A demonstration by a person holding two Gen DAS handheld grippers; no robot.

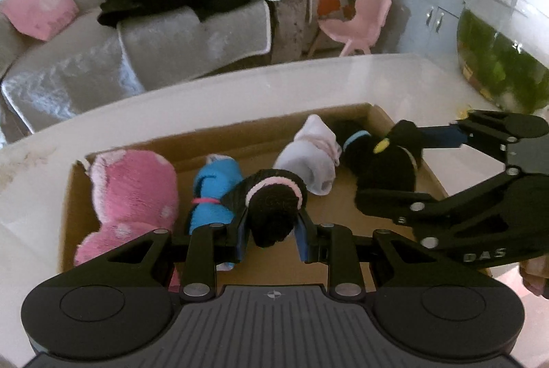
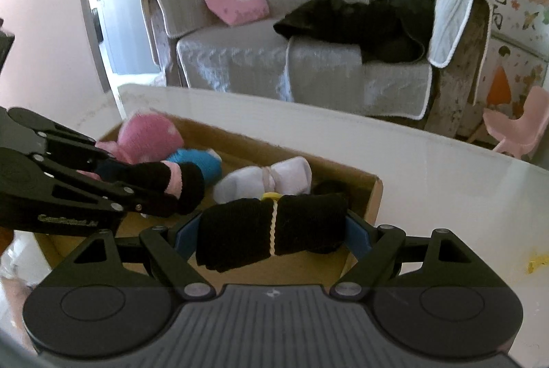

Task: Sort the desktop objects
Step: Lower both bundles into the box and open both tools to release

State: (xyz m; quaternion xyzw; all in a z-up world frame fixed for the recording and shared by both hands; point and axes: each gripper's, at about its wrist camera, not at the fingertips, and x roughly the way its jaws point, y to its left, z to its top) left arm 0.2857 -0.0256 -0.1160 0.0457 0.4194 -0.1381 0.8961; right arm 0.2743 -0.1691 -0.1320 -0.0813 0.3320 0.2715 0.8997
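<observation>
A shallow cardboard box (image 1: 377, 117) lies on the white table (image 1: 308, 79). In it are a pink fluffy sock roll (image 1: 133, 196), a blue roll (image 1: 216, 189), a white roll (image 1: 312, 158) and a black roll with a blue band (image 1: 357, 145). My left gripper (image 1: 271, 230) is shut on a black sock roll with a pink band (image 1: 274, 206), held over the box. My right gripper (image 2: 271, 230) is shut on a black sock roll tied with a yellow band (image 2: 271, 227), held over the box's right end (image 2: 374, 193). The same roll also shows in the left wrist view (image 1: 387, 165).
A round fishbowl with green plants (image 1: 501, 48) stands on the table's far right. Beyond the table are a grey sofa (image 2: 291, 66) with black clothes and a pink cushion, a small pink chair (image 1: 357, 21) and a grey cabinet (image 1: 439, 0).
</observation>
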